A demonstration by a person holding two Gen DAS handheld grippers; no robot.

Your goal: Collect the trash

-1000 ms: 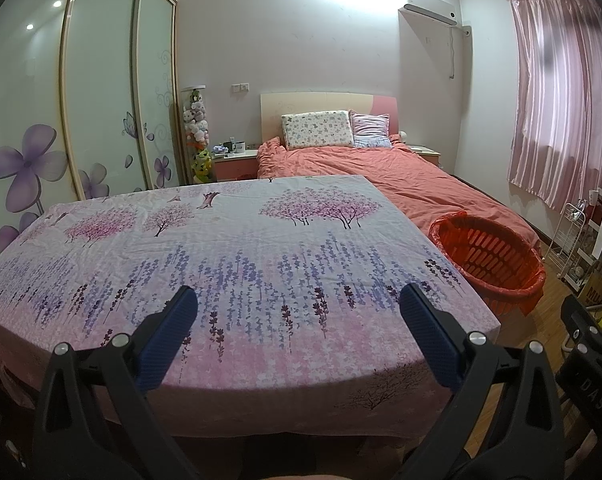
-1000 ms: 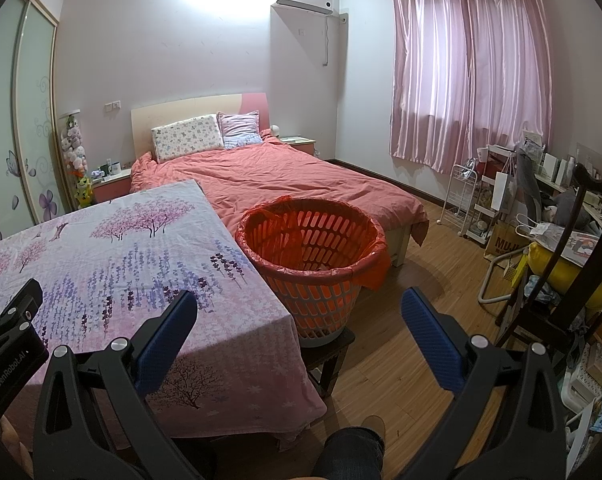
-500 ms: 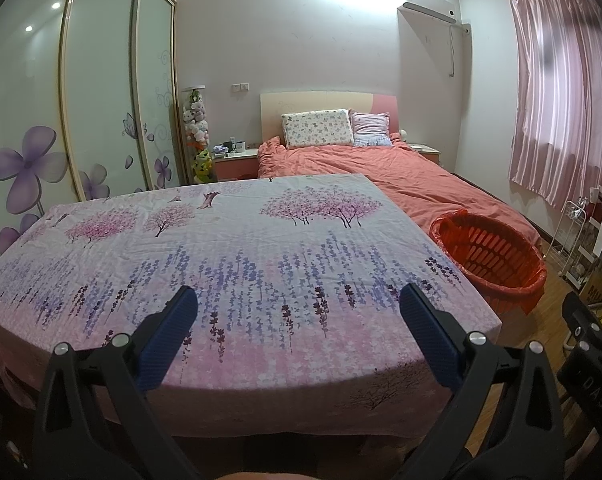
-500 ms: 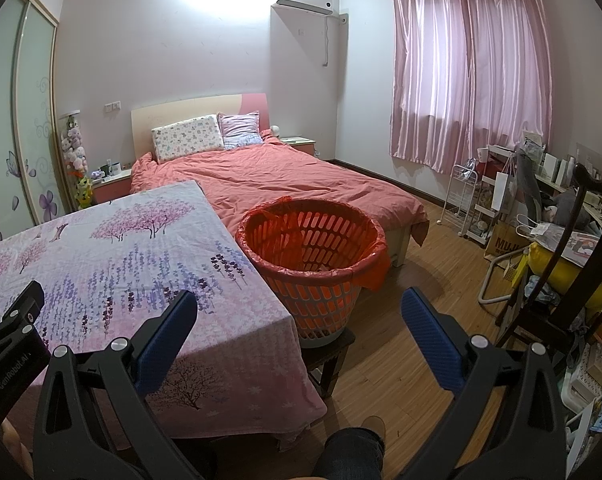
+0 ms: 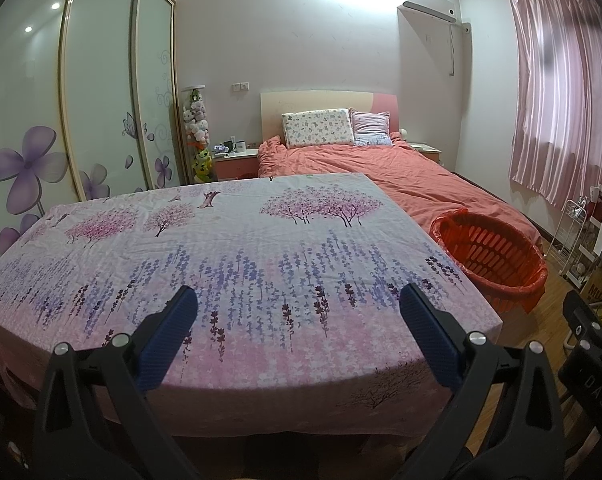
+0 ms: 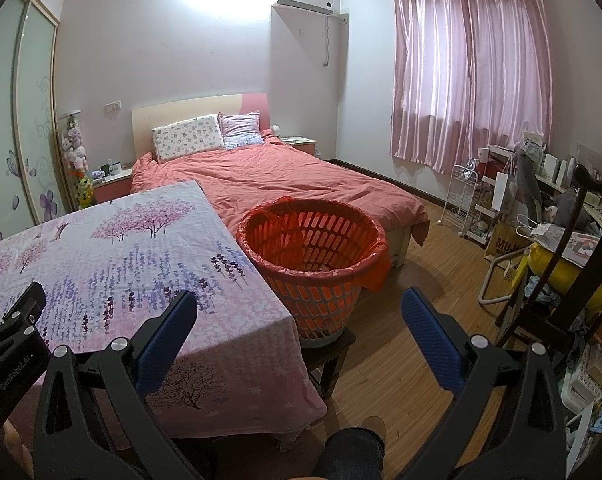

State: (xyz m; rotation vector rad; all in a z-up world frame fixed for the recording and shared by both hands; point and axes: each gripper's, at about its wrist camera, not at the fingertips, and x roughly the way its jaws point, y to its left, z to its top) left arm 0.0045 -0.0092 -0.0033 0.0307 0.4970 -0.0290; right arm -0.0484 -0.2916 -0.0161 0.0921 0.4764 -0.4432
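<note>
- Orange basket [image 6: 311, 264] with red liner, right of the floral-clothed counter [image 5: 229, 256].
- No trash visible on top; collecting seemingly finished or unstarted.
- Left gripper [image 5: 297, 312], right gripper [image 6: 299, 312]: spread, empty.

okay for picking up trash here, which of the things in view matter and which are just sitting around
For the job:
- orange basket, lined with a red bag, on a stool beside the table
- left gripper and right gripper, both open and empty
- table, no trash visible on it

Just lying about:
- bed
- pillows
- curtain
- stuffed toys

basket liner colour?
Red-orange plastic liner folded over the rim of the orange basket. Clearest in the right wrist view.
</note>
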